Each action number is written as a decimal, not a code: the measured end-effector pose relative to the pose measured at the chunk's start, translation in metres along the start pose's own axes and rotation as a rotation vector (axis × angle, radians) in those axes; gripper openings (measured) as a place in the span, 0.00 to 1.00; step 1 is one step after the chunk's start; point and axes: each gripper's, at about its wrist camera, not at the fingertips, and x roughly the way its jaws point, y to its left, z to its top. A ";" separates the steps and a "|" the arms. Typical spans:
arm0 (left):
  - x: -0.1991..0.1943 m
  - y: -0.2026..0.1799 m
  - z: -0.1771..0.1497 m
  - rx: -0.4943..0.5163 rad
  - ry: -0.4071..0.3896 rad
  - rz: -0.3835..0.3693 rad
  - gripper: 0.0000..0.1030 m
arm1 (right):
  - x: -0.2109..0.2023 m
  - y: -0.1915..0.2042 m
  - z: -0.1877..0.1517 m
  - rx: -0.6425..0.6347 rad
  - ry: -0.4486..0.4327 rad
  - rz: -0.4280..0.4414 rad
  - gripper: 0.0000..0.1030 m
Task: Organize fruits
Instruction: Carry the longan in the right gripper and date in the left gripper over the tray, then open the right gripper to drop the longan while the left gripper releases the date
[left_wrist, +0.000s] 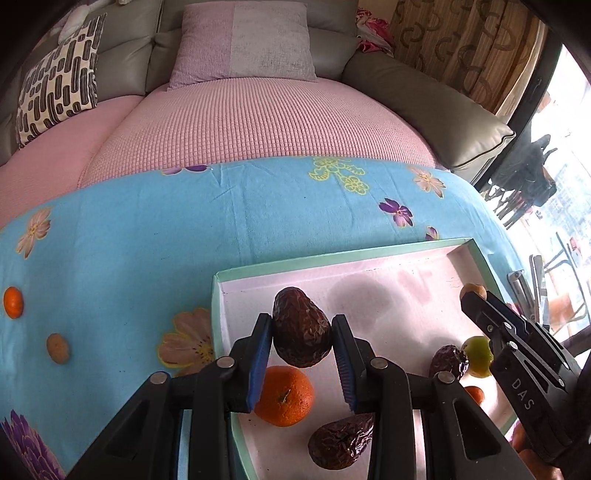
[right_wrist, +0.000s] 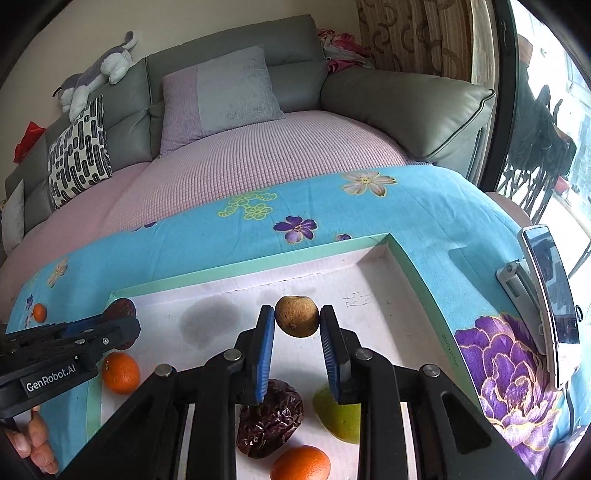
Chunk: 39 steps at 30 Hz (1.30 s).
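A: Surface first. What's it all sitting on?

B: Table under a blue floral cloth (left_wrist: 147, 229). A shallow tray (left_wrist: 332, 258) with a mint-green rim and white floor sits lower centre in both views.

A: Left claw?

B: Left claw (left_wrist: 302, 334) is clamped on a wrinkled dark date (left_wrist: 301, 326), held above the tray floor, blue pads touching both its sides.

A: Right claw?

B: Right claw (right_wrist: 297, 319) is gripping a small round tan fruit (right_wrist: 297, 316), also over the tray, centre of the right wrist view.

A: What's in the tray?

B: Left view: an orange mandarin (left_wrist: 284, 395) just below the held date, another date (left_wrist: 341, 441) at bottom centre, a third date (left_wrist: 448, 362) touching a green fruit (left_wrist: 478, 356) at lower right.

A: Anything outside the tray?

B: A small mandarin (left_wrist: 13, 302) at the far left edge and a tan fruit (left_wrist: 57, 348) near it, both on the cloth, well apart from the tray.

A: Room?

B: Grey sofa (right_wrist: 406, 96) behind the table with a pink waffle cover (left_wrist: 258, 118). A lilac-grey cushion (left_wrist: 245, 40) at top centre, a black-and-white patterned cushion (left_wrist: 59, 85) upper left. A plush toy (right_wrist: 99, 70) lies on the sofa back. Patterned curtain (right_wrist: 413, 33) upper right, bright window at the right edge. A phone on a stand (right_wrist: 550, 291) at the right of the right wrist view.
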 end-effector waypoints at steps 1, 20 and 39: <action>0.002 -0.002 0.001 0.003 0.004 0.001 0.34 | 0.002 0.001 0.000 -0.002 0.005 -0.004 0.26; 0.030 -0.008 -0.004 0.031 0.071 0.064 0.34 | 0.030 0.012 -0.009 -0.083 0.093 -0.059 0.26; 0.014 -0.009 -0.004 0.050 0.052 0.087 0.35 | 0.030 0.011 -0.009 -0.082 0.092 -0.069 0.26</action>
